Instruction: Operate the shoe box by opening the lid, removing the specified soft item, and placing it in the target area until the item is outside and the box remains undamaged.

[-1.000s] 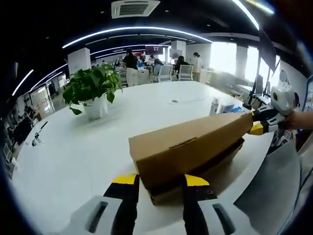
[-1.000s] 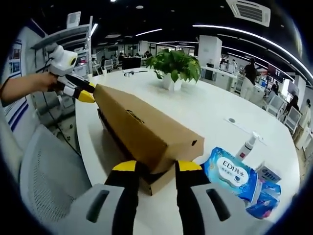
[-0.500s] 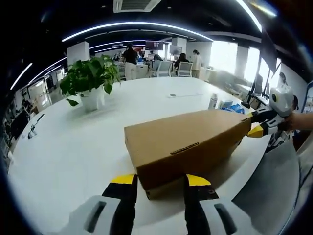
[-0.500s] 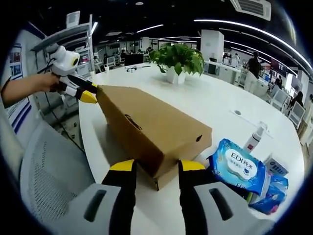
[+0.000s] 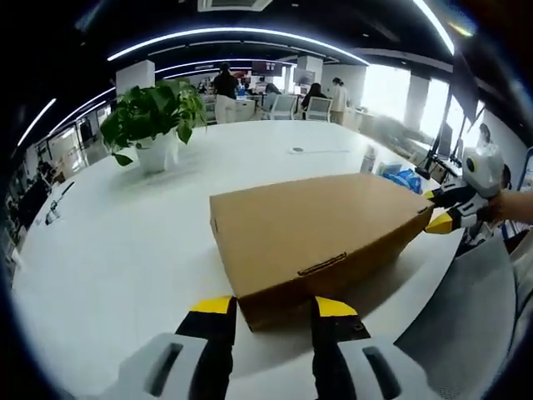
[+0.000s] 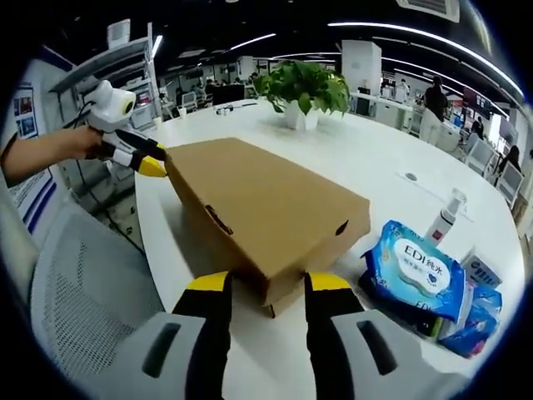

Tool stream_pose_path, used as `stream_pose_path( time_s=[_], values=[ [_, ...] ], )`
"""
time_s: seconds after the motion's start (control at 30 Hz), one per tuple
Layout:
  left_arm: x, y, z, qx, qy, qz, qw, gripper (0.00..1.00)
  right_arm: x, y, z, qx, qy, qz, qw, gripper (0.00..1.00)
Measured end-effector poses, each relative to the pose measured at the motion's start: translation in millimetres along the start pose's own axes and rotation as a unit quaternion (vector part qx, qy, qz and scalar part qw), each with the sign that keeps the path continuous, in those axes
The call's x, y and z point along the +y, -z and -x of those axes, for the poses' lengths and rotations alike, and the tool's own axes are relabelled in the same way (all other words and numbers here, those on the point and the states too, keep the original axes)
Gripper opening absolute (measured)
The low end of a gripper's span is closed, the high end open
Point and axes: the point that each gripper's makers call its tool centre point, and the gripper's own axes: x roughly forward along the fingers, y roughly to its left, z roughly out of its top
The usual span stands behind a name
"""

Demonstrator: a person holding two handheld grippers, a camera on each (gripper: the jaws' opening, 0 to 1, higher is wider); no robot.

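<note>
Left gripper [image 5: 272, 305] and right gripper [image 6: 266, 282] each reach level at opposite ends of the shoe box [image 5: 312, 233], jaws spread astride its corners. Since a second ago, the lid has dropped nearly shut.

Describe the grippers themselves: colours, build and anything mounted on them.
Both match. The left gripper has two black jaws with yellow tips, rising from pale grey slotted bodies; the right gripper looks the same. Seen across the box, each shows a white housing on top, and a bare forearm behind with no sleeve visible.
</note>
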Motion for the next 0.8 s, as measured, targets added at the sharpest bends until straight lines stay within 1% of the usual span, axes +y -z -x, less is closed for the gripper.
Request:
stream_pose_path(
  time_s=[0.2, 0.6, 0.8],
  values=[
    [3.9, 7.1, -7, 0.013, -0.001, -0.007, 0.9999, 0.36, 0, 6.3, -5, 0.009, 0.000, -0.003, 1.0000, 0.32],
    [7.4, 15.0, -16, 0.027, -0.004, -0.002, 0.9996, 0.34, -1, 14.7, -13, 0.020, 0.006, 0.005, 0.9998, 0.30],
    [8.6, 18.7, -21, 0.038, -0.008, -0.003, 0.9992, 0.34, -3, 18.3, -17, 0.026, 0.005, 0.011, 0.9996, 0.30]
  ],
)
